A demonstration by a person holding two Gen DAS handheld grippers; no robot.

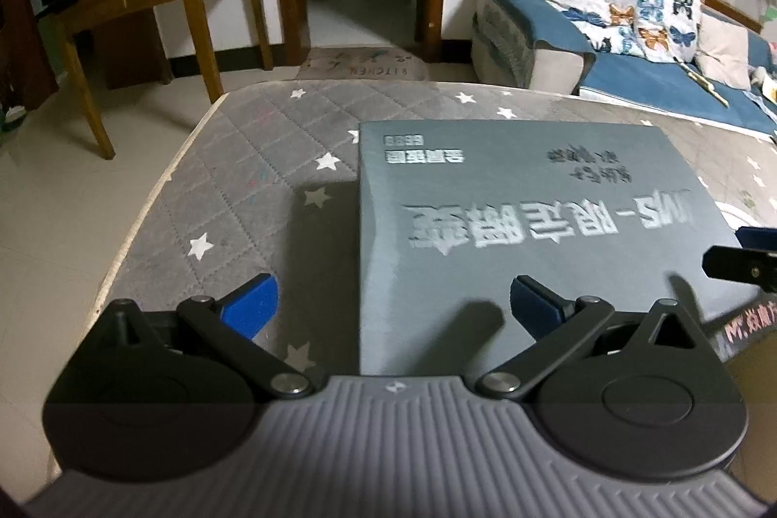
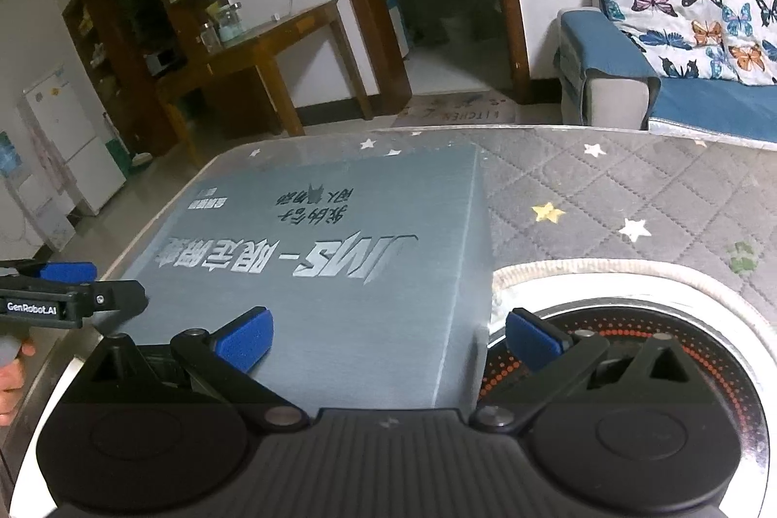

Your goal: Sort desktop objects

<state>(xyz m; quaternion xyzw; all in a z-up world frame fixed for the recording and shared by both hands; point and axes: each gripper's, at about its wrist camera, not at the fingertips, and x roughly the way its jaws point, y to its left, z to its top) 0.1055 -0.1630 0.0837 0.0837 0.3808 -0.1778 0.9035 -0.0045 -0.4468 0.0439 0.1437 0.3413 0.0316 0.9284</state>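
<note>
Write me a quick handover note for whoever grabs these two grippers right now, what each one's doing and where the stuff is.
Left gripper: open, empty, straddling the near left edge of the grey box.
Right gripper: open, empty, straddling the box's near right edge.
The box lies flat on the star-patterned quilted cover, beside a round induction cooktop.
Done: nothing visibly sorted.
Left: probably grip the box from both sides and move it.

Box (image 1: 510,226): matt grey, probably cardboard. Table cover (image 1: 233,178): quilted cloth. Gripper pads (image 1: 252,304): blue, rubbery-looking.
</note>
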